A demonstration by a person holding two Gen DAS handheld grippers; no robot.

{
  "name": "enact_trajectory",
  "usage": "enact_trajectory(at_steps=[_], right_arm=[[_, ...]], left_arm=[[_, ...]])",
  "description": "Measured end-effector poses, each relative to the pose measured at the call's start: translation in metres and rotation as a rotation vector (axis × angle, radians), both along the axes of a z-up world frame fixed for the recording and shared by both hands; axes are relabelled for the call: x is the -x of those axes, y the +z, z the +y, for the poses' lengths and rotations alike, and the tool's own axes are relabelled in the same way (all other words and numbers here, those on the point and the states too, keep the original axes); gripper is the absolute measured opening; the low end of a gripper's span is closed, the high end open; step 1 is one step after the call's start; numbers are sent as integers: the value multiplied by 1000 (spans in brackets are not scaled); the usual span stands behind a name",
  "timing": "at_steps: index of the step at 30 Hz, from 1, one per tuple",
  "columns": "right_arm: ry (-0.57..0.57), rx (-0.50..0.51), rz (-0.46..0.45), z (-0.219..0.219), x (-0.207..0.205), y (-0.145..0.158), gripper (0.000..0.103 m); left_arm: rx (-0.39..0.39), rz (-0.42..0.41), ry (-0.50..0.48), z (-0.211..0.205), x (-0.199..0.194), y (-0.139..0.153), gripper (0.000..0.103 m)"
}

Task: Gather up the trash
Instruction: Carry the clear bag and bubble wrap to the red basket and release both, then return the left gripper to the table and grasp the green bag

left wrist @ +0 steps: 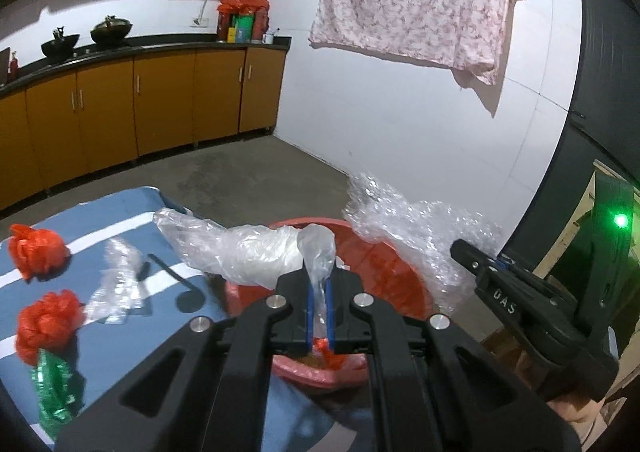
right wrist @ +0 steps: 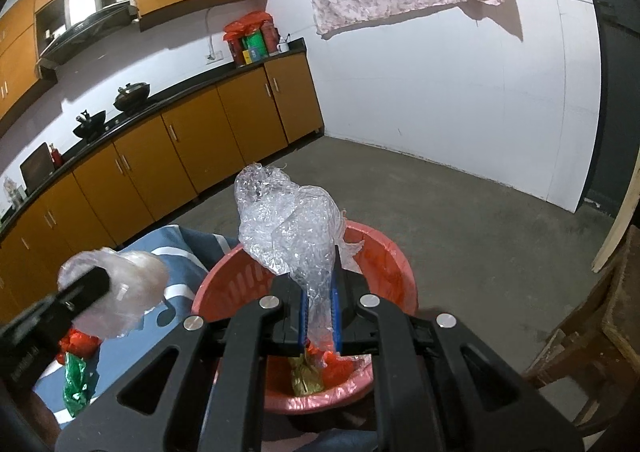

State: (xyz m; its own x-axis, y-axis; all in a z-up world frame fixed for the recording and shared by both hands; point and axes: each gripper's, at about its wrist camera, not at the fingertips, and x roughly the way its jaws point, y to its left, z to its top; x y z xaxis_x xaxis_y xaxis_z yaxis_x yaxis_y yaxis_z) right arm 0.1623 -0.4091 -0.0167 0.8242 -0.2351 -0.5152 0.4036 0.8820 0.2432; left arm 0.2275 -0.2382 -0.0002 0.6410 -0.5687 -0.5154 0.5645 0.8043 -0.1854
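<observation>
Both grippers clamped on plastic trash over the red round plastic basin [left wrist: 394,272].

Left gripper [left wrist: 319,306]: jaws narrow, pinching the neck of a clear thin plastic bag [left wrist: 240,248] that billows out to the left, over the basin rim. Right gripper [right wrist: 320,316]: jaws narrow on a crumpled wad of clear bubble wrap [right wrist: 288,228], held above the basin; basin already holds red and what looks like gold scraps, hard to tell under the gripper. Still on the blue striped cloth-covered bench [left wrist: 120,332]: two red crumpled plastic bags [left wrist: 38,250] [left wrist: 46,324], a green foil wrapper [left wrist: 56,392] touching the nearer red one, a small clear crumpled wrapper [left wrist: 116,284] between.
</observation>
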Motion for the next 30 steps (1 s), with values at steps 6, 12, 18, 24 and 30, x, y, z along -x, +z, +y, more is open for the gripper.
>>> enact_trajectory(at_steps=[6,12,18,24,30], right_arm=[[24,-26,-5,-6,-13,-7,10],[46,-57,18,-10,-11,-24,39],[17,-45,40,-7,7,-32,61],[21,14,34,10,20,-27,76],[84,61,41,40,18,-20,77]], left_arm=[[-1,32,-25,-18,-14,-16,7],[-12,75,25,-7,-23,-33,40],[-39,59,107,31,-19,-36,58],[-90,8,202,73,0,-33,72],[-125,-14,328,134,17,-34,75]])
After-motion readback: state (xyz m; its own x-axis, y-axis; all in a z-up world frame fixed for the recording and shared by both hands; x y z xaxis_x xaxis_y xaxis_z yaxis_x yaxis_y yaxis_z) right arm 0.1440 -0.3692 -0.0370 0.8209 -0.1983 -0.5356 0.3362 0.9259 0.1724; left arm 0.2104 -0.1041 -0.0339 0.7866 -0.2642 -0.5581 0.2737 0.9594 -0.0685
